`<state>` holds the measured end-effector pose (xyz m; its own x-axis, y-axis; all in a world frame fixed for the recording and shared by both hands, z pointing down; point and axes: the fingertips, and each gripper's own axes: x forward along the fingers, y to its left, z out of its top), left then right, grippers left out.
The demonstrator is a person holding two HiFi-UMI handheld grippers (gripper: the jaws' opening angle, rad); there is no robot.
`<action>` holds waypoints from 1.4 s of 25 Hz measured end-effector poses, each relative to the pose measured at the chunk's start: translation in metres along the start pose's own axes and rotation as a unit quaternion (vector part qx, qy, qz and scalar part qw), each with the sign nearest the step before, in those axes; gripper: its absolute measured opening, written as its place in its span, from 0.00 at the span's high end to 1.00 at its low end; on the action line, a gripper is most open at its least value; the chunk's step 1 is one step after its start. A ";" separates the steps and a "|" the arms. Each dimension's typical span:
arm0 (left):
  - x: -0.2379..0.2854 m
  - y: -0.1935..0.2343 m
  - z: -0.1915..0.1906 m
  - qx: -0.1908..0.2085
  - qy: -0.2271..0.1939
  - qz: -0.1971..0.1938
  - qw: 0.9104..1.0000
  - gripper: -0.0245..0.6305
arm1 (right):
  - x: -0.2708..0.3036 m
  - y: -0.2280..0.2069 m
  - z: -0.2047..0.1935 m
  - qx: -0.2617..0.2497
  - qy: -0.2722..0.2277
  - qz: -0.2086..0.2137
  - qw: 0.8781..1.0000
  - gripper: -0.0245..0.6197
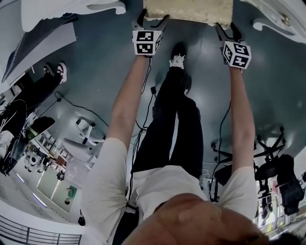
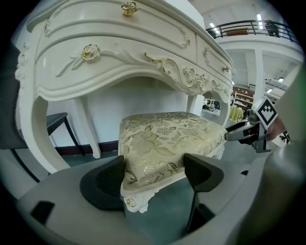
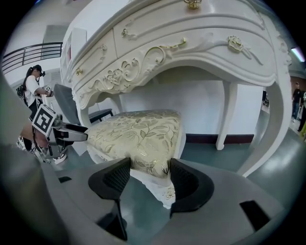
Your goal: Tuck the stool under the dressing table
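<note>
White T-shirt [image 1: 111,165], black trousers [image 1: 178,127] — black shoe [image 1: 179,49], white laces [image 1: 177,61].

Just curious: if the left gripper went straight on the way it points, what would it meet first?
The stool: the left gripper clamps its cushion corner. Beyond it lies the open space under the dressing table, then probably the white wall; depth is unclear.

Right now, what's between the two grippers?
The stool: the left gripper and right gripper each clamp a near corner of its patterned seat, shown in the head view.
</note>
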<state>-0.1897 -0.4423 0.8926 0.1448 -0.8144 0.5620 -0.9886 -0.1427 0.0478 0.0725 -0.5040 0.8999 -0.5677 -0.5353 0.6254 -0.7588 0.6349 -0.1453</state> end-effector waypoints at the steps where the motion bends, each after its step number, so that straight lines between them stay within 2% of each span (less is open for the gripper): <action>1: 0.004 0.002 0.004 0.000 -0.003 0.002 1.000 0.36 | 0.004 -0.003 0.005 -0.001 -0.002 0.000 1.000 0.54; 16: 0.061 0.031 0.037 -0.013 -0.051 0.025 0.998 0.36 | 0.062 -0.039 0.052 -0.013 -0.040 -0.002 0.999 0.54; 23: 0.081 0.041 0.053 -0.014 -0.055 0.020 0.998 0.36 | 0.077 -0.049 0.069 -0.014 -0.055 -0.009 0.998 0.54; 30: 0.096 0.050 0.065 -0.014 -0.079 0.029 0.996 0.36 | 0.091 -0.059 0.084 -0.016 -0.075 -0.018 0.997 0.54; 35: 0.100 0.055 0.068 -0.017 -0.075 0.040 0.996 0.36 | 0.099 -0.062 0.090 -0.011 -0.069 -0.036 0.997 0.54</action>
<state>-0.2269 -0.5699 0.8955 0.0683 -0.8976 0.4355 -0.9976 -0.0575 0.0378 0.0346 -0.6465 0.9021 -0.5519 -0.6503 0.5221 -0.7925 0.6038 -0.0857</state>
